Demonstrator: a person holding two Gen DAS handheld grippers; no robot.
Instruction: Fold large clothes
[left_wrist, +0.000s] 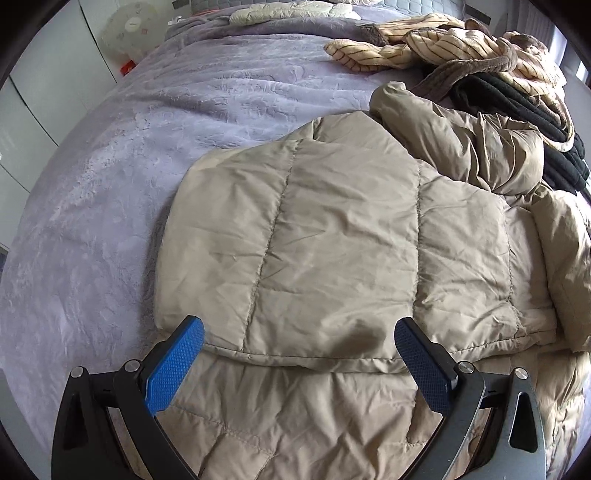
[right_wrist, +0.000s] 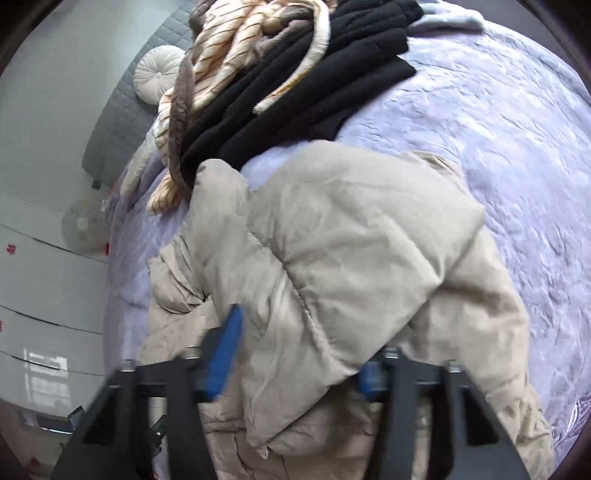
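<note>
A beige quilted puffer jacket (left_wrist: 332, 229) lies on the lavender bed cover (left_wrist: 92, 221), one part folded over the body. My left gripper (left_wrist: 299, 332) is open, its blue pads (left_wrist: 173, 365) spread wide just above the jacket's folded edge, holding nothing. In the right wrist view the same jacket (right_wrist: 351, 258) bulges up between my right gripper's (right_wrist: 299, 343) fingers. Its blue pads (right_wrist: 225, 354) stand apart on either side of a thick fold of the jacket. The right pad is mostly hidden by fabric, and the view is blurred.
A pile of other clothes lies at the far side: a cream striped fleece garment (left_wrist: 443, 44) and a black garment (left_wrist: 517, 122), also in the right wrist view (right_wrist: 314, 81). A round cushion (right_wrist: 159, 74), a grey headboard and white drawers (right_wrist: 48, 295) flank the bed.
</note>
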